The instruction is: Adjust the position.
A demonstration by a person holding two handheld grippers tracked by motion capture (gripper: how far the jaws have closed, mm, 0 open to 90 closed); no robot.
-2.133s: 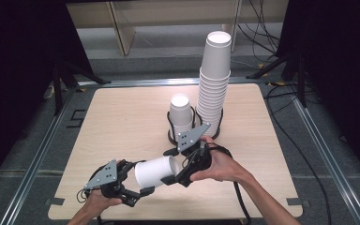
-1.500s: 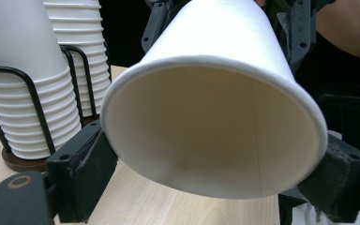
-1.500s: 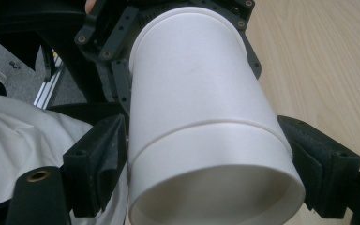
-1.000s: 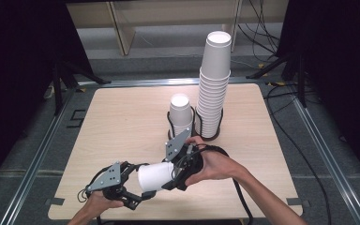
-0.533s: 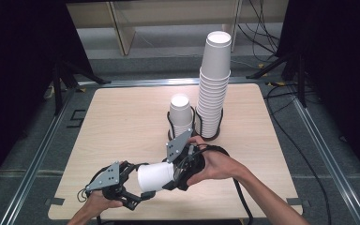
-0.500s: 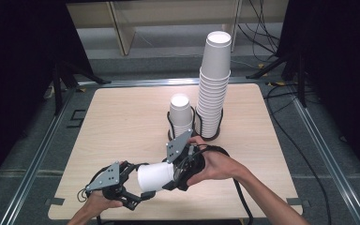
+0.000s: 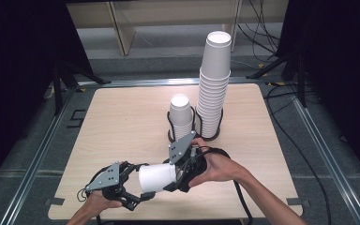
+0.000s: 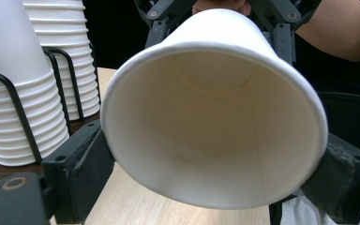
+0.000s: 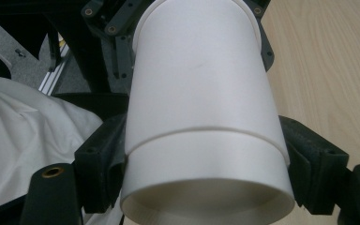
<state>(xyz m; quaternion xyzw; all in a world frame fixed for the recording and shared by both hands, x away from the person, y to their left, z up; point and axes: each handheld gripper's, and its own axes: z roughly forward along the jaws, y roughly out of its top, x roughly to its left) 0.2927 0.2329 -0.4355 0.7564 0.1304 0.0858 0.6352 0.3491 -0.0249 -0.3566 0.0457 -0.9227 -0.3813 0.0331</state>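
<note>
Paper cups (image 7: 157,176), two nested, lying sideways just above table (image 7: 122,117) near front edge. Clamped at rim end by left gripper (image 7: 136,187), at base end by right gripper (image 7: 178,173), both partly closed. Not yet pulled apart; separating left. Stacks in rack (image 7: 194,133) behind.

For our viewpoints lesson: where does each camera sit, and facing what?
High view: above the table, looking forward and down; left hand, right hand, forearms.
Left gripper view: on the left tongs, jaws just closed further round the cup, facing its mouth.
Right gripper view: on the right tongs, jaws flanking its base.
Shared: the cup.
</note>
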